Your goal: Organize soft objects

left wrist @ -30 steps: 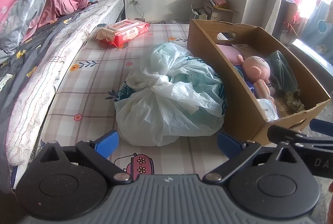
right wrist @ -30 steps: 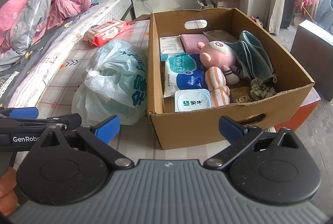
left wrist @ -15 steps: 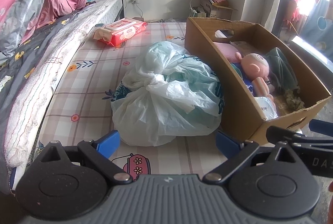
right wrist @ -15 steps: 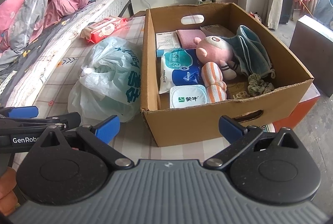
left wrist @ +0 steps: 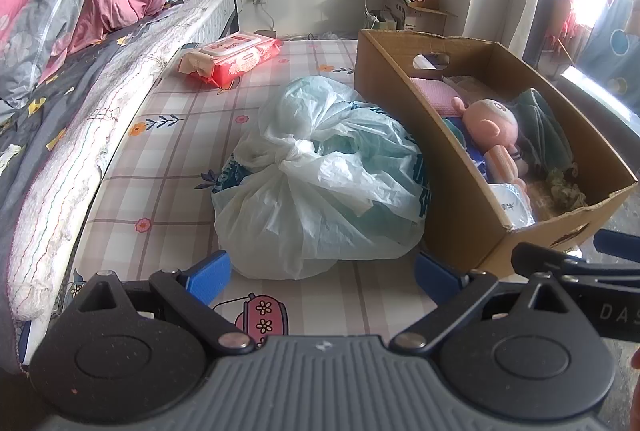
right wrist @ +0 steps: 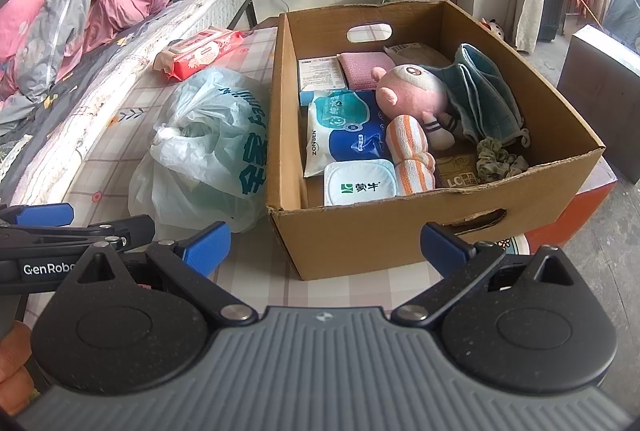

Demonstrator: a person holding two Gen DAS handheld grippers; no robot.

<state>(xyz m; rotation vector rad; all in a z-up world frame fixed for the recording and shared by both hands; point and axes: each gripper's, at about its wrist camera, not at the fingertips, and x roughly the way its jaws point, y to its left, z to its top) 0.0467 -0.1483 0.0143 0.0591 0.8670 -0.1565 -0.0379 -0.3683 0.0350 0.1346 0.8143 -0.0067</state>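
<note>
**At frame bottom: both tools idle, pre-grasp**

Bottom of each wrist view: left hand-held gripper (left wrist: 322, 273) and right hand-held gripper (right wrist: 324, 243) both spread wide, empty. Mid-frame: knotted plastic bag (left wrist: 320, 183) on the checked mat, touching the cardboard box (right wrist: 380, 231). Beyond, upper left: wipes pack (left wrist: 236, 57), well apart. Judgement: approach step; next, pinch the knot, lift into the box.

Black tool (left wrist: 322, 273), blue fingertips (left wrist: 206, 275), ribbed grey base.
</note>
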